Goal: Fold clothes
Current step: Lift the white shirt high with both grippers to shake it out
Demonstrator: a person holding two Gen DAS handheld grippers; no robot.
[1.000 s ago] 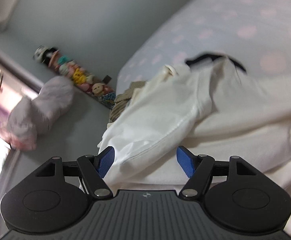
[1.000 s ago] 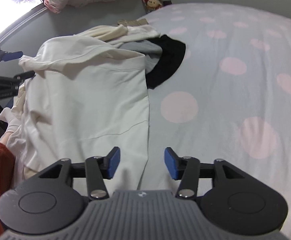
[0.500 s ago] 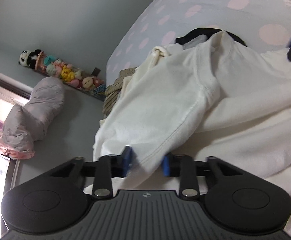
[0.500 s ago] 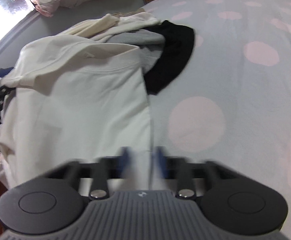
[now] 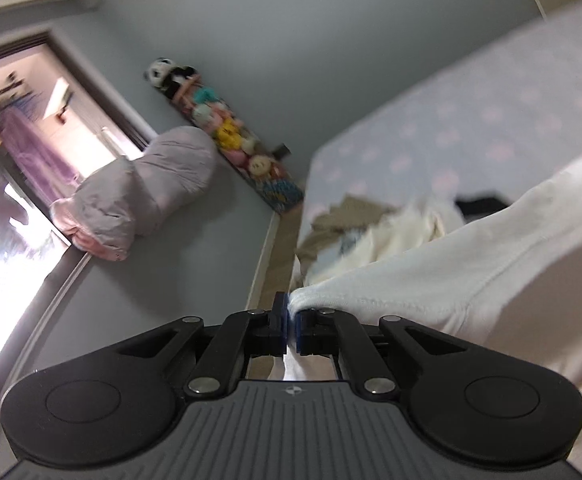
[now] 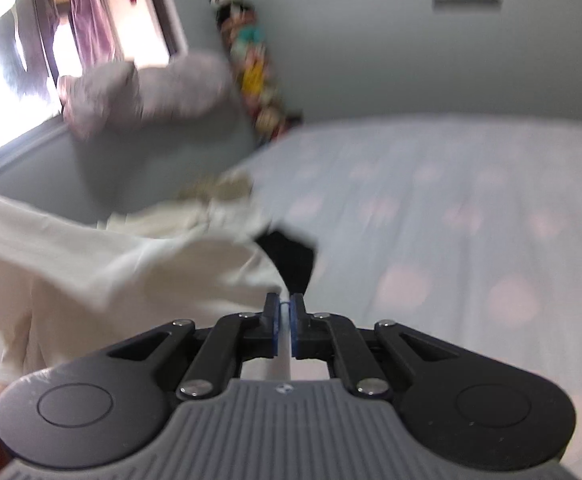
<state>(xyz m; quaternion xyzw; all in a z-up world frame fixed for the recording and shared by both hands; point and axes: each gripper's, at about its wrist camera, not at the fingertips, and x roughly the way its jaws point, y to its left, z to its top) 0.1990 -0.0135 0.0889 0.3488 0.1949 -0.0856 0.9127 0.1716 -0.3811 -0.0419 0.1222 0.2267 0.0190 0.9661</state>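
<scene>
At the far left, a bright window is seen, and a pale lilac bundle of bedding is propped below it on the grey ledge. A row of soft toys is lined along the wall toward the head corner of the bed, which is covered by a blue sheet with pink dots.

The left gripper is closed tight on a bunched edge of the white garment, which is pinched between its blue pads and stretched away to the right, lifted off the bed's near left edge. Beyond it, a heap of other clothes, beige and cream, is left at the bed's left edge, with a black garment lying beside it.

The right gripper is likewise clamped on a thin fold of the same white garment, the cloth being drawn up from its left. No containers are visible in either view.
</scene>
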